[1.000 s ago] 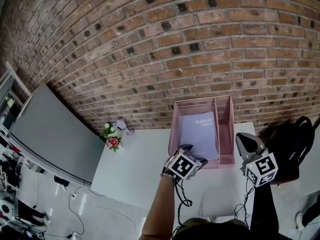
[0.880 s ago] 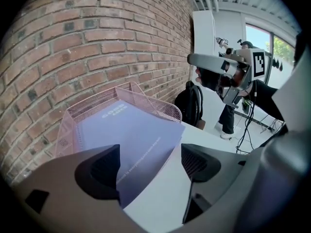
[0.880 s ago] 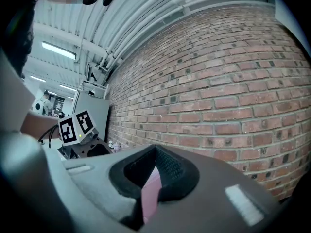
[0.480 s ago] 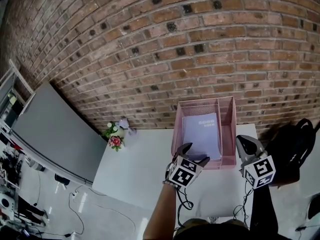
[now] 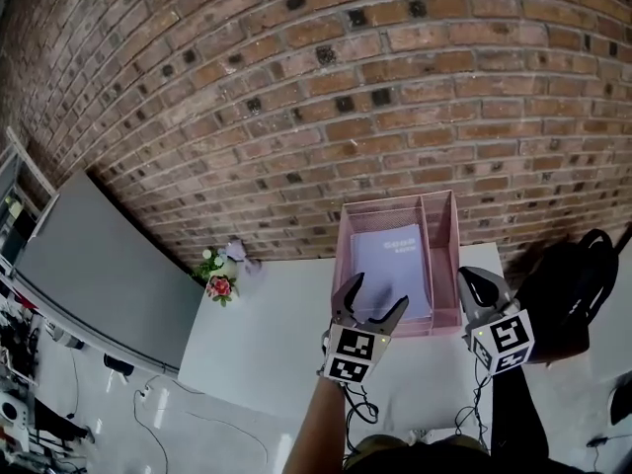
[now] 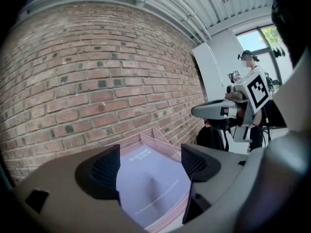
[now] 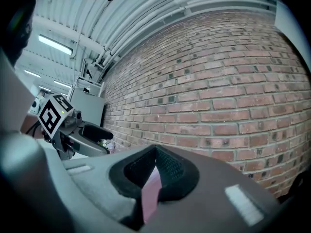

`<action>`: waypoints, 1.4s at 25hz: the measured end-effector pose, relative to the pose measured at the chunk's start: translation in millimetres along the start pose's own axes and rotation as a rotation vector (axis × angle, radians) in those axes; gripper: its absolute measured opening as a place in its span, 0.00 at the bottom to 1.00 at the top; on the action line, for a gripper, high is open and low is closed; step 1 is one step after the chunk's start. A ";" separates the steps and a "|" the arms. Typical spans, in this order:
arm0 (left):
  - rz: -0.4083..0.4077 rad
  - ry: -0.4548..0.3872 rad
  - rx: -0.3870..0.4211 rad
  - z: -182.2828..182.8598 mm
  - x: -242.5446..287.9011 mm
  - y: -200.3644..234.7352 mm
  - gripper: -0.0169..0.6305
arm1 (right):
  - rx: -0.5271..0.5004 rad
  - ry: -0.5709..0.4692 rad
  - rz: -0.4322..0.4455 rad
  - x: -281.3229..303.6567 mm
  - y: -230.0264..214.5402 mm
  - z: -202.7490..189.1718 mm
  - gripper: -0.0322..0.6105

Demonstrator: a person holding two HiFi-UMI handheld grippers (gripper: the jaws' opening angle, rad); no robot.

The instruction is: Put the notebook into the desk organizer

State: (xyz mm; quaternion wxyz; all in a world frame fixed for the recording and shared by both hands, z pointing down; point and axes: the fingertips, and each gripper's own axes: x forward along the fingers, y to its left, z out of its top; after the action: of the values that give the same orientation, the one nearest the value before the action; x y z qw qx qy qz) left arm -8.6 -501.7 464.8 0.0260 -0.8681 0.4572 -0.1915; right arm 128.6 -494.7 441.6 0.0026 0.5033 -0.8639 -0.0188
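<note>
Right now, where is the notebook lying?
In the head view, the notebook lies flat in the wide left compartment of the pink desk organizer, at the table's far right side near the brick wall, just beyond the open left gripper.

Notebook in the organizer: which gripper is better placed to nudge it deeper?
Left, probably: the left gripper is open, facing the notebook; the right gripper is shut, beside the organizer's corner.

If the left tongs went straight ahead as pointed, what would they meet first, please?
Probably the pale lavender notebook lying in the pink mesh desk organizer, though depth is unclear.
</note>
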 end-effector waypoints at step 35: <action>0.142 -0.470 -0.075 58.8 -124.4 127.8 0.04 | -0.122 -0.061 -0.293 24.6 101.9 61.3 0.05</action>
State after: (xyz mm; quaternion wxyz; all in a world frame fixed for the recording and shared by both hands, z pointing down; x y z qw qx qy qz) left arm -151.1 -483.5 343.8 0.1127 -0.8550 0.5050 0.0348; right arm 26.4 -464.1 383.6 0.0039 0.6222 -0.7781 -0.0866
